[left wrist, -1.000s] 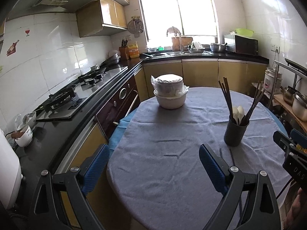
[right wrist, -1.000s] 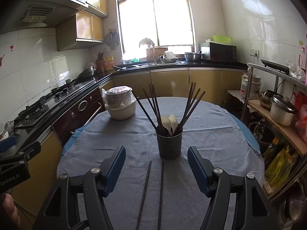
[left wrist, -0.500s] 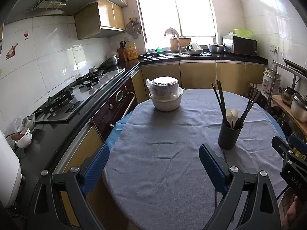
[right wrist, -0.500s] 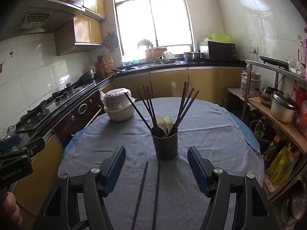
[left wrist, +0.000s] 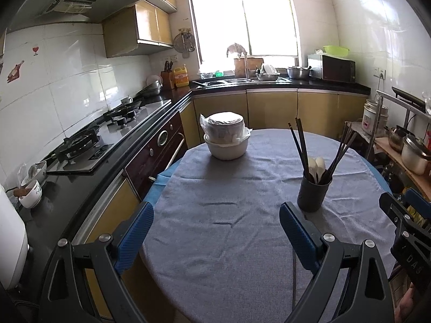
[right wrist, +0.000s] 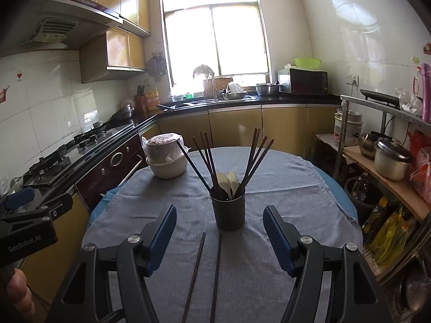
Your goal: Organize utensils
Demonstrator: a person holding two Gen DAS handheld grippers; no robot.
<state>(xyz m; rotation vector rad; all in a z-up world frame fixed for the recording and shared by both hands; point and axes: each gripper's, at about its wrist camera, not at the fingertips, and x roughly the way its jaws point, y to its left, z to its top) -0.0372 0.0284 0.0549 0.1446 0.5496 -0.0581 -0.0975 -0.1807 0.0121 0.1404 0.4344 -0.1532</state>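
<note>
Here, stove side: we see a gas hob on the black counter at far left, with white bowls near its front end.
Left gripper: we hold it pointing down over the near edge of the table, its blue fingers spread wide with only bare cloth between them, grasping nothing.
Left hand: from the right wrist camera we see only a thumb below the gripper's black body at the left edge.
Table: round, covered by a grey cloth.
Stacked bowls: wrapped in clear plastic, at the far left part of the table.
Utensil holder: a dark cup standing upright mid-table, holding dark chopsticks fanned to both sides and two white spoons.
Loose chopsticks: two lie flat on the cloth, nearly parallel, just in front of the holder, running toward us.
Right gripper: we aim it down at the holder; fingers released and apart, the loose pair lying between and beneath them, untouched.
Shelf at right: a metal pot sits on the wooden rack.
</note>
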